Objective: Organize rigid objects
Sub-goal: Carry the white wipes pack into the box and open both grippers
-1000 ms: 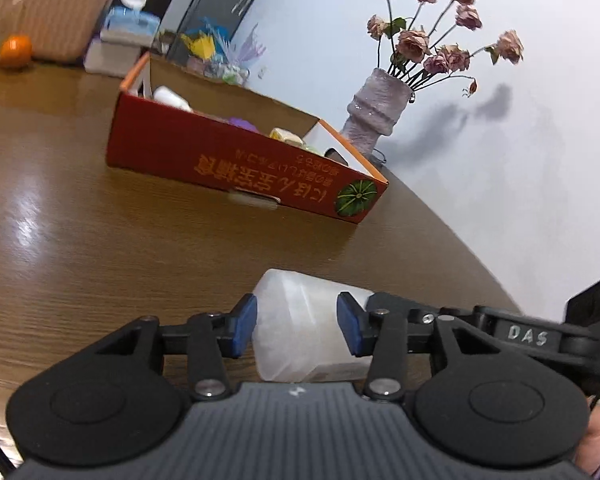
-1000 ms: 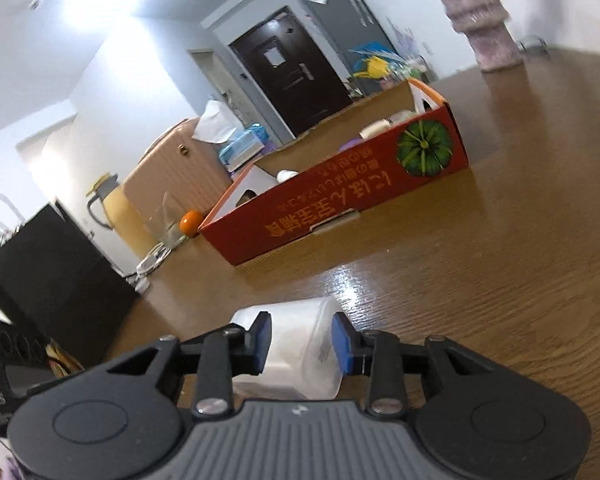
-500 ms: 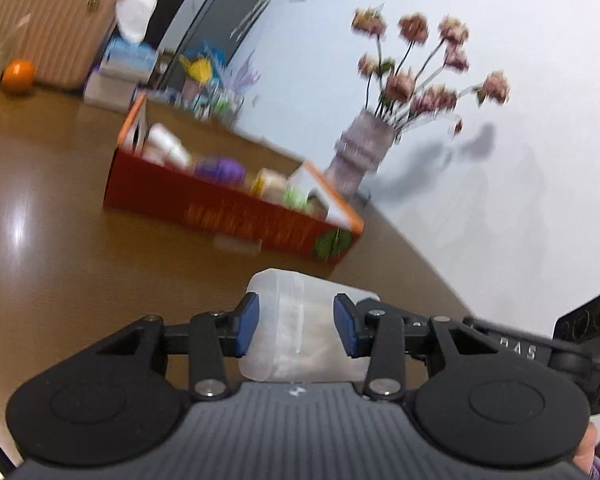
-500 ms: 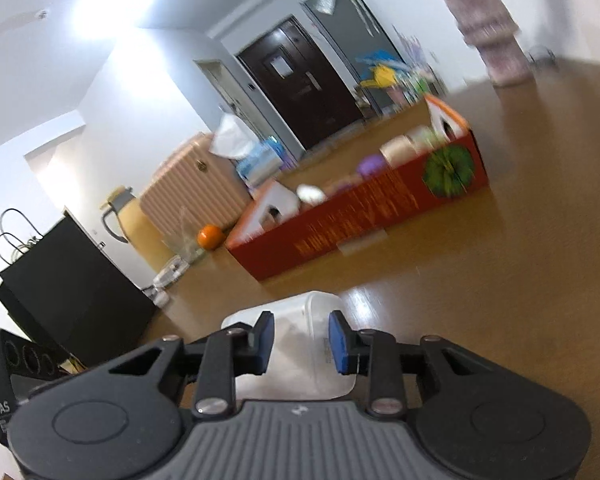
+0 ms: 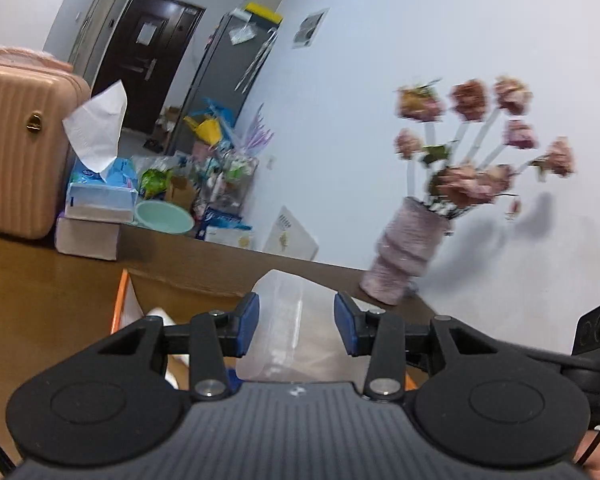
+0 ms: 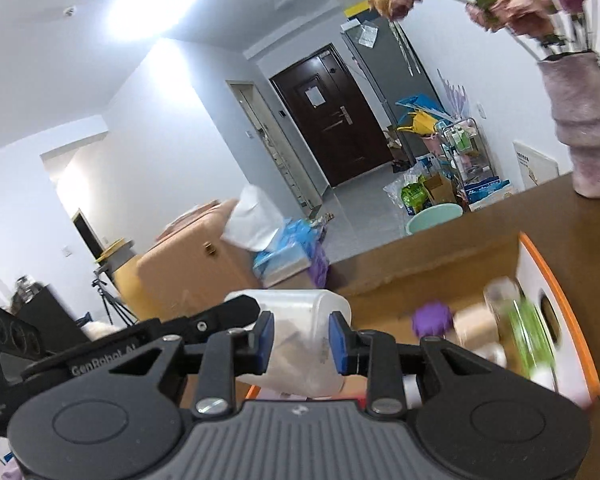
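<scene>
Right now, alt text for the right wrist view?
The right gripper clamps one end of a translucent plastic container, carried above an open cardboard box on a brown table. The box holds a purple item and blurred bottles; the left gripper grips from the left, and a vase of dried flowers stands beyond.

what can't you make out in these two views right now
- Left view: most of the box interior, hidden behind the left gripper and container.
- Right view: items in the box are motion-blurred; only a purple cap reads.
- Right view: container bottom, hidden behind the right gripper.
</scene>
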A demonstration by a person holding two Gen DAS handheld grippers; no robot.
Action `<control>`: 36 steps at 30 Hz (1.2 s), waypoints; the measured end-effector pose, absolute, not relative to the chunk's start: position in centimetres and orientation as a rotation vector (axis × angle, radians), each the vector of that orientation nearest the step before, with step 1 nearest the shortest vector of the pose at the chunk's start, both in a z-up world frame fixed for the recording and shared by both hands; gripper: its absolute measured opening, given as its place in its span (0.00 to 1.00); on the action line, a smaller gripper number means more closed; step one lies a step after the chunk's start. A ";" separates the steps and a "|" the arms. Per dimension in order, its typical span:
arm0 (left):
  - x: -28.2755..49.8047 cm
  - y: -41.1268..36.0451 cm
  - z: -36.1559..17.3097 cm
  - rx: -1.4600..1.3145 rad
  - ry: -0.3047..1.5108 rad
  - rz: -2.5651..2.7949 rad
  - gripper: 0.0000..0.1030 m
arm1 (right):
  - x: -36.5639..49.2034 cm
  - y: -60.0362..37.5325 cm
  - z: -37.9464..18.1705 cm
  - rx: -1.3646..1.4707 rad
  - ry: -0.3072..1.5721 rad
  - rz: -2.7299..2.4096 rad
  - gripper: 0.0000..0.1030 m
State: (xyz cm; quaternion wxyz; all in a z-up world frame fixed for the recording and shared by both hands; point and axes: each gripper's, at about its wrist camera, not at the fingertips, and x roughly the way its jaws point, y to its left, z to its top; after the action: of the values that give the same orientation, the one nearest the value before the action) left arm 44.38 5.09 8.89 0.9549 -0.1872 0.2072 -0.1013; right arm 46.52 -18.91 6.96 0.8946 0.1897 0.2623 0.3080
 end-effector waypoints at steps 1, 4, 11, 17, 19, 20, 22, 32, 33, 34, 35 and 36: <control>46.2 5.6 8.6 -0.385 0.440 -0.189 0.40 | 48.2 -18.6 6.8 0.403 0.557 0.635 0.28; 50.5 6.4 7.1 -0.381 0.498 -0.133 0.40 | 53.7 -17.5 5.1 0.447 0.630 0.642 0.28; 56.5 7.6 1.7 -0.394 0.684 -0.061 0.35 | 62.3 -16.0 -1.0 0.528 0.838 0.600 0.25; 58.5 6.0 -0.5 -0.367 0.767 -0.119 0.34 | 63.7 -16.1 -4.1 0.480 0.910 0.470 0.25; 58.7 5.7 -0.9 -0.352 0.782 -0.127 0.34 | 63.8 -16.4 -4.0 0.452 0.899 0.426 0.25; 58.7 5.9 -0.8 -0.363 0.774 -0.118 0.34 | 63.6 -16.4 -3.7 0.439 0.881 0.422 0.25; 58.3 6.8 -0.4 -0.394 0.747 -0.097 0.36 | 63.1 -16.2 -2.9 0.398 0.836 0.425 0.25; 53.8 10.7 3.4 -0.255 0.705 0.037 0.61 | 59.4 -15.8 3.9 0.137 0.697 0.430 0.42; 53.0 10.7 3.8 -0.227 0.708 0.058 0.64 | 58.8 -15.8 4.5 0.096 0.686 0.420 0.44; 52.1 10.6 4.2 -0.204 0.698 0.078 0.65 | 58.2 -15.9 5.1 0.055 0.676 0.410 0.50; 51.2 10.6 4.7 -0.182 0.688 0.083 0.66 | 57.6 -16.2 5.5 0.020 0.670 0.402 0.54; 50.3 10.4 5.2 -0.167 0.683 0.076 0.68 | 57.0 -16.5 5.9 -0.003 0.670 0.397 0.55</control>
State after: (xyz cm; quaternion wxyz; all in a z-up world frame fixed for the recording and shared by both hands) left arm 50.35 10.43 5.17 0.9382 -0.0815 0.3343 0.0370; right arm 56.99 -16.47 5.86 0.9253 -0.0014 0.3264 0.1933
